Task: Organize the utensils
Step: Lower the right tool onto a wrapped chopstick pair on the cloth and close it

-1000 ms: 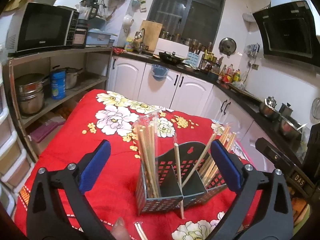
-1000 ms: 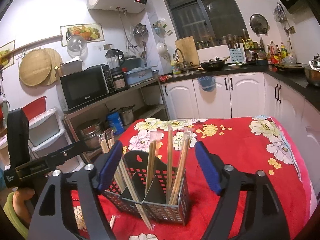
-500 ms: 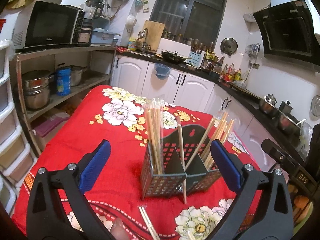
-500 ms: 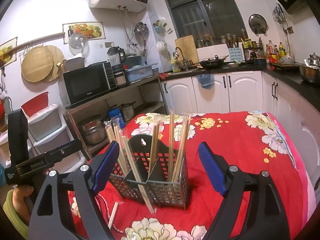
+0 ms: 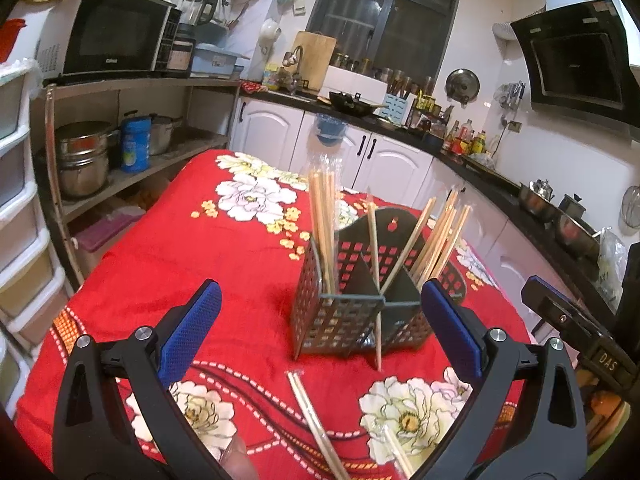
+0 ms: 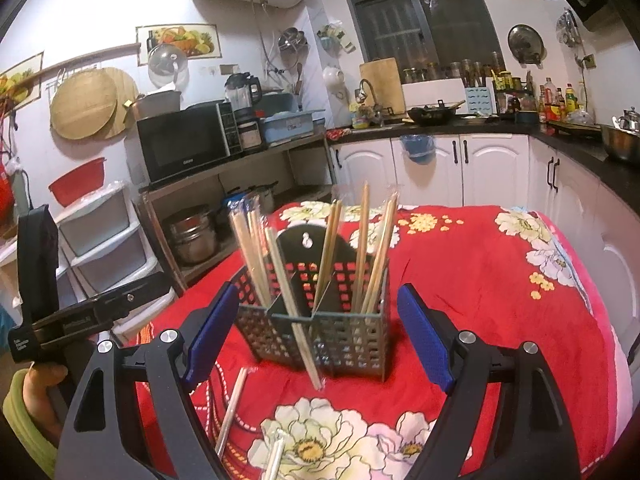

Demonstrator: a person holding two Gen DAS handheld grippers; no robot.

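Chopsticks lie ahead between open left jaws, untouched.

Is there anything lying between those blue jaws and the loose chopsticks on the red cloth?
Nothing visible. The wrapped chopsticks lie on bare red cloth just ahead of the open left gripper. The utensil caddy stands farther back, with one chopstick leaning against its front.

We see a table under a red flowered cloth; a black utensil caddy stands mid-frame, loose chopsticks lying lower centre.
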